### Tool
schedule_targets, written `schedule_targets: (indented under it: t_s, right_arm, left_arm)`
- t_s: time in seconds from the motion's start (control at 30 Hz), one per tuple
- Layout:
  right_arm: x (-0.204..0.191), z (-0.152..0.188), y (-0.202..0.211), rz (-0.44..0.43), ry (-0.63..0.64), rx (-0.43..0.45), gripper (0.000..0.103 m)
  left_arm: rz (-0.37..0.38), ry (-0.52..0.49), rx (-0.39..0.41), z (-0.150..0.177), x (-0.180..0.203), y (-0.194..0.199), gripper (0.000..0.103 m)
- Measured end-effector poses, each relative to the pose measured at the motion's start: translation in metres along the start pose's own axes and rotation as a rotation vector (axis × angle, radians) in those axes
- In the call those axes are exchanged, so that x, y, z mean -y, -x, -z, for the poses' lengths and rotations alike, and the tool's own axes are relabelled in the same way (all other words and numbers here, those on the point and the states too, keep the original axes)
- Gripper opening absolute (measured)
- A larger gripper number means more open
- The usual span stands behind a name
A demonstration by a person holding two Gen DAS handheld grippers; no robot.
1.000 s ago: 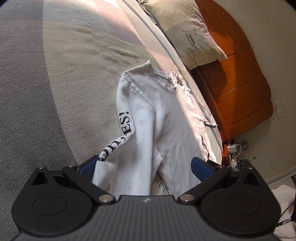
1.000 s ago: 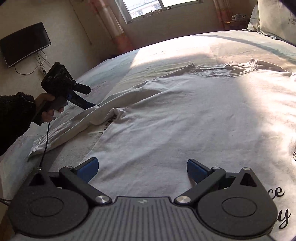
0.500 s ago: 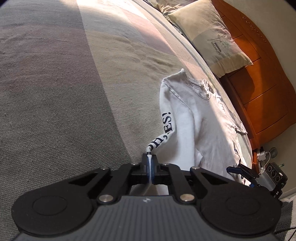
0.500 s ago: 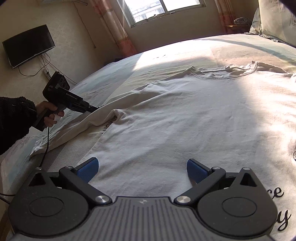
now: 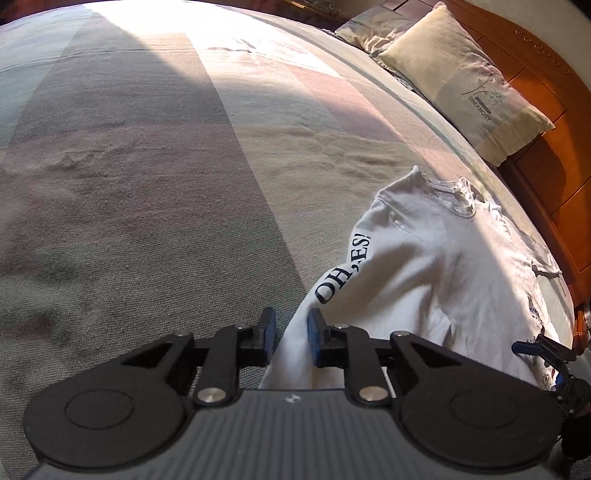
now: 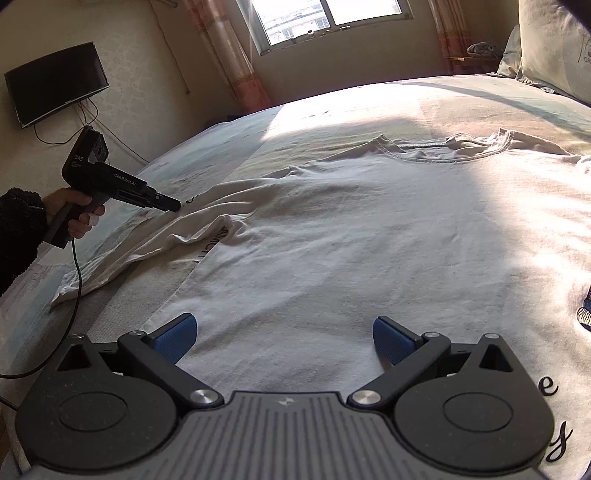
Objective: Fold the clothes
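Sunlight falls across a wide bed (image 5: 155, 192) where a white long-sleeved shirt (image 6: 369, 236) lies spread flat on the striped cover, neckline toward the far side and hem nearest the right wrist camera. The left hand-held gripper (image 5: 290, 334) has its blue pads (image 5: 314, 332) a narrow gap apart with the shirt's sleeve (image 5: 343, 277) running between them; the cloth touches the right pad, though whether it is truly pinched is hard to tell from this angle. Dark lettering reading "OH, ES!" runs along the sleeve, which lies alongside the shirt's body. In the right wrist view, the same tool appears at far left, gripped in a person's hand (image 6: 74, 214) with a dark fuzzy cuff, its tip meeting the rumpled sleeve near the left edge of the bed. The right hand-held gripper (image 6: 282, 339) hangs over the lower part of the shirt with its fingers spread wide and nothing between them. A cream pillow (image 5: 465, 81) printed with "DREAMCITY" leans against an orange wooden headboard (image 5: 546, 155) at the far right of the left wrist view. On the far wall in the right wrist view are a window (image 6: 325, 18) flanked by pink checked curtains (image 6: 221, 51) and, to the left, a dark wall-mounted television (image 6: 55, 85) with cables hanging below it.
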State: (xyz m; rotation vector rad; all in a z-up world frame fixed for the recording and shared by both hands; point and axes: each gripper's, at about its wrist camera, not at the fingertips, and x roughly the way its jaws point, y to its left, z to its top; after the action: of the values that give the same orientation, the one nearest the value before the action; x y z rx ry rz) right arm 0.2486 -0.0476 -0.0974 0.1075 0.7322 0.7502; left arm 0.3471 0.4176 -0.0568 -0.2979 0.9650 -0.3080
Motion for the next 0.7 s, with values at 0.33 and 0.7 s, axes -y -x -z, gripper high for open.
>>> schedule_targets:
  t_s: [0.33,0.7]
  right_arm:
    - [-0.006,0.001,-0.002,0.028,0.045,-0.01,0.103]
    - [-0.01,0.004,-0.003,0.047,0.08,-0.007,0.103]
  left_arm:
    - [0.014,-0.021,0.074,-0.017,0.032,-0.029,0.037]
    - [-0.383,-0.28,0.033,-0.011,0.076,-0.054,0.062]
